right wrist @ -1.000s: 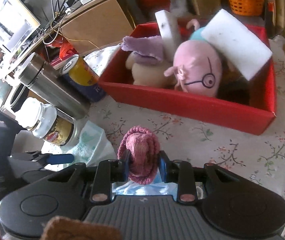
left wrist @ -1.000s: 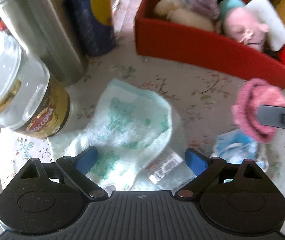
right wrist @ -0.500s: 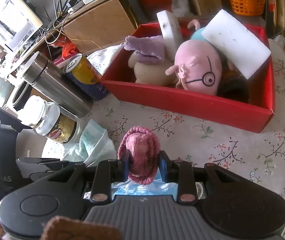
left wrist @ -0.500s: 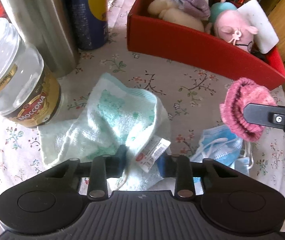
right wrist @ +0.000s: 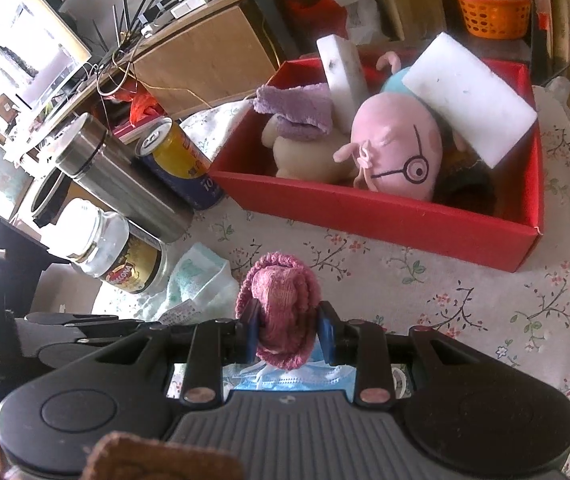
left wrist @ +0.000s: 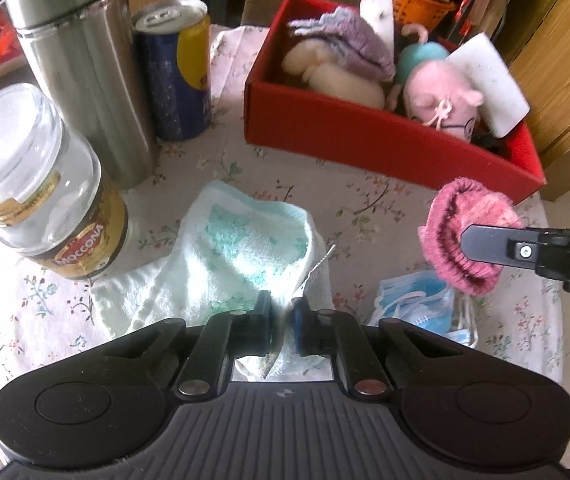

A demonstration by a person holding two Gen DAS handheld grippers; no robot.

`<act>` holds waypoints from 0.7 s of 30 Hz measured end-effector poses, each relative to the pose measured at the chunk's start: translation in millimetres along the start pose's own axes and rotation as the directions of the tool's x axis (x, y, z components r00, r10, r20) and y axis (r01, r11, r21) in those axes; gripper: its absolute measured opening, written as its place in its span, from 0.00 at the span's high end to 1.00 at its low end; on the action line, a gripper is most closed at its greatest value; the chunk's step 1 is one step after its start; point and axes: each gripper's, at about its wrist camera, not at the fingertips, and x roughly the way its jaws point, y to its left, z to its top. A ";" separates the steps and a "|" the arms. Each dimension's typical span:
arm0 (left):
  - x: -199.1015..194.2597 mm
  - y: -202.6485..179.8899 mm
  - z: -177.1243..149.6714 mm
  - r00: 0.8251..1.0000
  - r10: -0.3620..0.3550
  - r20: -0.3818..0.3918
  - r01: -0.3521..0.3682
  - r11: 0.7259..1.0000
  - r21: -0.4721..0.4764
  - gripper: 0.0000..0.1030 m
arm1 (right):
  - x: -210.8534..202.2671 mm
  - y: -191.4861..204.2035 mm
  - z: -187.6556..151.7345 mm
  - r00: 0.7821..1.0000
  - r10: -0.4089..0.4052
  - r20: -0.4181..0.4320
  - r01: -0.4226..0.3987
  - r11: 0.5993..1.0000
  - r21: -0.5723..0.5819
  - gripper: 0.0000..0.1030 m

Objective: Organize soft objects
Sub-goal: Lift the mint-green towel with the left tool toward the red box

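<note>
Red box (right wrist: 381, 216) holding plush pig (right wrist: 397, 152), left gripper (left wrist: 282, 312) pinching towel (left wrist: 241, 248), right gripper (right wrist: 287, 332) clamping pink sock (right wrist: 281, 300)

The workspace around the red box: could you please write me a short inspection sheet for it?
Surface: round table under a floral cloth.
Job's things: red cardboard box holding a pink plush pig, lilac cloth, white sponges; white-and-green towel; pink knitted sock roll; blue face mask.
Clutter: steel flask, blue-yellow can, glass coffee jar.
Grippers: left gripper shut on the towel; right gripper shut on the sock roll.
Cables: yellow wire behind the table.
Surroundings: cluttered shelves, orange basket.
</note>
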 end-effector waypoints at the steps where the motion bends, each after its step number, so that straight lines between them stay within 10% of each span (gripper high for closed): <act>1: -2.2 0.2 0.7 1.000 -0.007 0.007 0.007 1.000 -0.005 0.94 | -1.3 -0.6 0.1 1.000 0.000 0.004 0.000 1.000 0.003 0.98; 21: -62.4 1.1 23.2 0.974 -0.139 0.180 0.153 0.986 -0.069 0.94 | -21.8 1.9 7.1 0.998 0.019 0.066 -0.019 1.000 0.010 0.98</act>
